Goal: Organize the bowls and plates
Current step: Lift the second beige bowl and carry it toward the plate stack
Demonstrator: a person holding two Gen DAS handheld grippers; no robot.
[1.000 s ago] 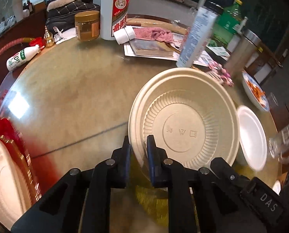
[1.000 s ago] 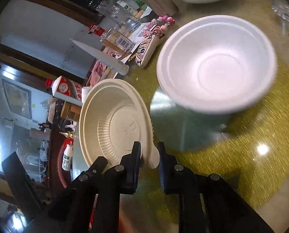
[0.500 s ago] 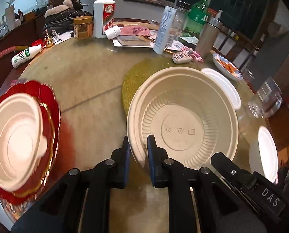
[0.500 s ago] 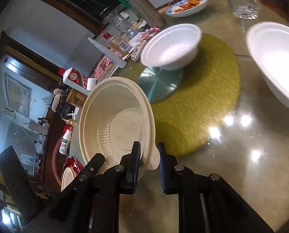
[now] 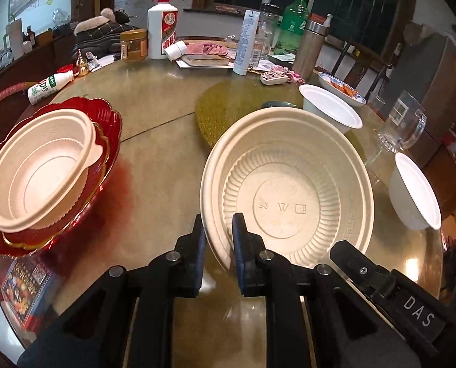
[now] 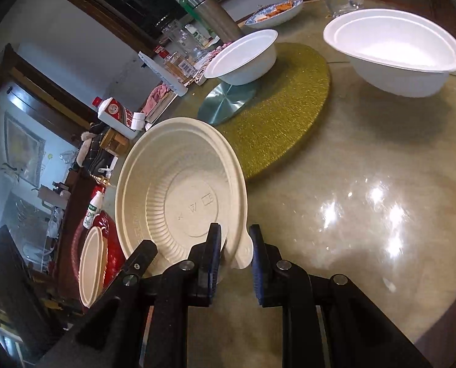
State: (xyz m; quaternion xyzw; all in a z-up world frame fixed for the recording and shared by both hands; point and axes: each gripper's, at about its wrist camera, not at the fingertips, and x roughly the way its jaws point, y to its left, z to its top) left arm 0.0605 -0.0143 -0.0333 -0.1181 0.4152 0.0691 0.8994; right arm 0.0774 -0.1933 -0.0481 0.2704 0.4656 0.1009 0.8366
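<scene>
A ribbed beige bowl (image 5: 289, 190) hangs above the round table, held from two sides. My left gripper (image 5: 218, 230) is shut on its near rim, one finger inside the bowl and one outside. My right gripper (image 6: 235, 242) is shut on the bowl's small rim tab, with the beige bowl (image 6: 182, 196) tilted to its left. At the left a second beige bowl (image 5: 44, 168) rests in a red scalloped plate (image 5: 111, 128). Two white bowls (image 5: 329, 107) (image 5: 415, 190) stand at the right; in the right wrist view, one white bowl (image 6: 243, 55) sits far and another (image 6: 393, 52) at upper right.
A gold glitter mat (image 6: 283, 107) with a silver disc (image 6: 228, 101) lies mid-table. Bottles, a jar, a book and a tube crowd the far edge (image 5: 163, 27). A glass mug (image 5: 403, 128) and a food dish (image 5: 341, 87) stand at the right. A printed box (image 5: 28, 285) lies near left.
Both grippers have carried the beige bowl back across the table, off the gold mat. The red plate with its bowl has come fully into view at left. Both grips are unchanged.
</scene>
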